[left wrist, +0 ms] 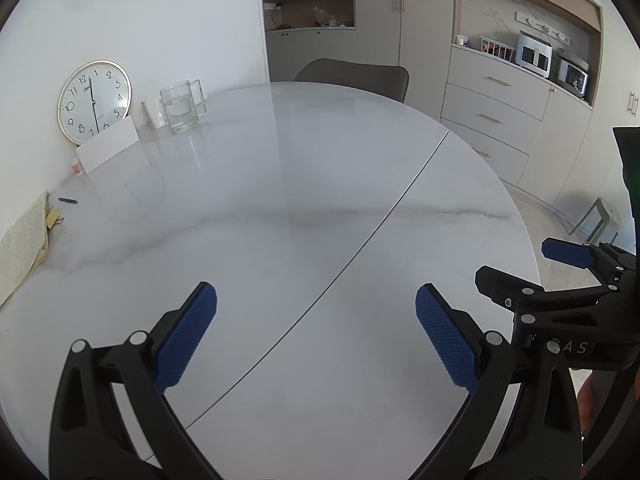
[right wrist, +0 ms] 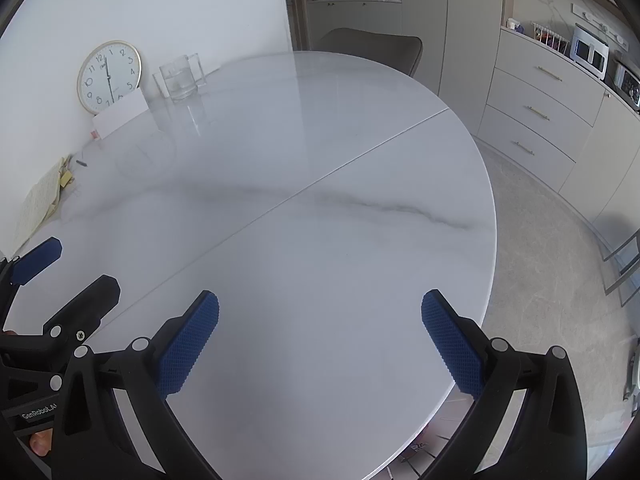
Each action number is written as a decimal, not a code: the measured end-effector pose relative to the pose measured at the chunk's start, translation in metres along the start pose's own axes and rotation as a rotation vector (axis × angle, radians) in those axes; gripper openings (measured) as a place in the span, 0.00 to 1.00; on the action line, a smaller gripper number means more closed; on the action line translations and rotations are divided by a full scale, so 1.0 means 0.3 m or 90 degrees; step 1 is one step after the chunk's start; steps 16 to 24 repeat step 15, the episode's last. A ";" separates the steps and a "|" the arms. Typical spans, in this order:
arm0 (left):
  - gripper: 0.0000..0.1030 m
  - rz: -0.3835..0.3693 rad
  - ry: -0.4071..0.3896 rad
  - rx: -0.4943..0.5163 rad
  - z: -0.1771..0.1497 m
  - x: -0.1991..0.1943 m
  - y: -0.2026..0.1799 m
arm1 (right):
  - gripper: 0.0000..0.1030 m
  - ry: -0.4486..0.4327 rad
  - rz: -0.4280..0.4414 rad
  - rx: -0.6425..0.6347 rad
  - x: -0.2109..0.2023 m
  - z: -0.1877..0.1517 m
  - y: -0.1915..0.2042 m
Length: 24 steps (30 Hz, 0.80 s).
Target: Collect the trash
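My left gripper (left wrist: 316,300) is open and empty above the near part of a round white marble table (left wrist: 280,184). My right gripper (right wrist: 320,306) is open and empty beside it, over the table's right side (right wrist: 340,208). Each gripper shows at the edge of the other's view: the right one (left wrist: 520,268) and the left one (right wrist: 76,264). At the table's far left lie a small dark object (left wrist: 68,200), yellow paper scraps (left wrist: 53,218) and a small pink item (left wrist: 77,168). No trash is between either pair of fingers.
A wall clock (left wrist: 94,101) leans on the wall behind a white card (left wrist: 107,147). Glass tumblers (left wrist: 180,108) stand next to it. A patterned cloth (left wrist: 22,248) lies at the left edge. A grey chair (left wrist: 356,74) is at the far side. Cabinets (left wrist: 500,116) and a stool (left wrist: 600,216) are right.
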State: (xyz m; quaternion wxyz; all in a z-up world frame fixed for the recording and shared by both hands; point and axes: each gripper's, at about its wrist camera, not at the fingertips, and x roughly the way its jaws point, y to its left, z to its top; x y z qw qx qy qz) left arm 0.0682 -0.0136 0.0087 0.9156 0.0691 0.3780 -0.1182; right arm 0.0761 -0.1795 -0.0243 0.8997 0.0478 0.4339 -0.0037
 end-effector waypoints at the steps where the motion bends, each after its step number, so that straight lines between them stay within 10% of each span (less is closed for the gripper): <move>1: 0.93 -0.001 0.001 0.000 0.000 0.003 0.001 | 0.98 0.000 0.000 0.000 0.000 0.000 0.000; 24: 0.93 -0.008 0.016 -0.011 -0.003 0.028 0.005 | 0.98 0.003 0.001 -0.003 0.002 -0.005 0.000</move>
